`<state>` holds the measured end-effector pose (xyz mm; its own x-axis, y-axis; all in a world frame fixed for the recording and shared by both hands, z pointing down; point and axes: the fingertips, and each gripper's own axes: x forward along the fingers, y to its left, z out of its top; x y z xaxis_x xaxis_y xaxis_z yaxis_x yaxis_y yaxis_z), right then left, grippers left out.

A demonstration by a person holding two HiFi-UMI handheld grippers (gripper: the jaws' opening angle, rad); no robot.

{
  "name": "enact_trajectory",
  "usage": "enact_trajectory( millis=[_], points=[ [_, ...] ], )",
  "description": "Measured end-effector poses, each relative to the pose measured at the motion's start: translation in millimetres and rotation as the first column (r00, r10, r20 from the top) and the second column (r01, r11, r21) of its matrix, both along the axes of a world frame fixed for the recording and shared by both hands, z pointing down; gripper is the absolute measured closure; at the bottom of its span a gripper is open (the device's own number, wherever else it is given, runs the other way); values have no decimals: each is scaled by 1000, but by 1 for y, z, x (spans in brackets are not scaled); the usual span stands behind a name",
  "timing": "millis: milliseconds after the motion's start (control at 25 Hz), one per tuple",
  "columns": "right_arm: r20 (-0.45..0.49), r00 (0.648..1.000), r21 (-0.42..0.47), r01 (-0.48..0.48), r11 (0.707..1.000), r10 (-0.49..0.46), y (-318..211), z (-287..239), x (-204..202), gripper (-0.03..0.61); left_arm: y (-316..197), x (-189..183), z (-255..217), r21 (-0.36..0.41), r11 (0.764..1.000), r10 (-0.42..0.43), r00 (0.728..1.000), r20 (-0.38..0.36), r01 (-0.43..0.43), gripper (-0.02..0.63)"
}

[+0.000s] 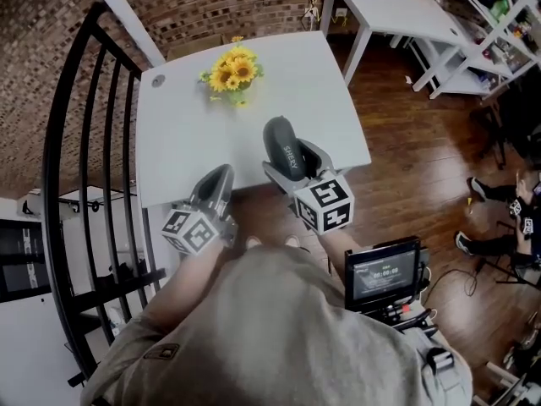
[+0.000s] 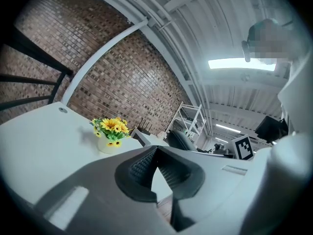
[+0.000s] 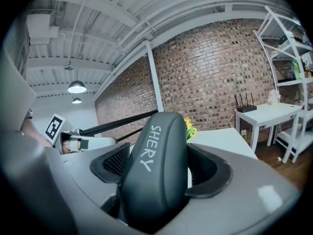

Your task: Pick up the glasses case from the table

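The glasses case (image 1: 286, 152) is a dark oval shell with "SHERY" printed in white. My right gripper (image 1: 292, 161) is shut on it, and it hangs over the front edge of the white table (image 1: 186, 134). In the right gripper view the case (image 3: 156, 170) fills the gap between both pads and sticks out past the fingertips. My left gripper (image 1: 217, 183) hangs to the left at the table's front edge. In the left gripper view its jaws (image 2: 155, 151) meet at the tips with nothing between them.
A pot of yellow sunflowers (image 1: 232, 73) stands at the back of the table. A black stair railing (image 1: 84, 142) runs along the left. A white desk (image 1: 397, 11) and a shelf unit (image 1: 490, 32) stand at the back right on the wooden floor. A small monitor (image 1: 385, 273) sits by my right side.
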<state>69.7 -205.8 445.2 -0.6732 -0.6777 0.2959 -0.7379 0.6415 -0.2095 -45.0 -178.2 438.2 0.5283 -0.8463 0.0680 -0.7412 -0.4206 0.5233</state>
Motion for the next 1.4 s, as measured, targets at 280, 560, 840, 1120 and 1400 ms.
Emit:
enact_trajectory(
  millis=[280, 560, 840, 1120, 1400],
  points=[
    [3, 1000, 10, -14, 1000, 14, 5, -10, -13, 201, 6, -12, -5, 3, 1000, 18, 1000, -7, -18, 612],
    [13, 1000, 12, -26, 1000, 26, 13, -12, -19, 201, 11, -16, -6, 7, 999, 33, 999, -15, -32, 612],
    [8, 999, 15, -34, 999, 33, 22, -13, -22, 201, 17, -17, -7, 7, 999, 47, 999, -16, -47, 612],
    [7, 999, 15, -54, 998, 54, 27, -12, -22, 201, 20, -18, -6, 11, 998, 69, 998, -16, -68, 612],
    [3, 998, 14, -67, 998, 67, 33, -10, -21, 201, 24, -17, -3, 8, 997, 83, 996, -21, -83, 612]
  ],
)
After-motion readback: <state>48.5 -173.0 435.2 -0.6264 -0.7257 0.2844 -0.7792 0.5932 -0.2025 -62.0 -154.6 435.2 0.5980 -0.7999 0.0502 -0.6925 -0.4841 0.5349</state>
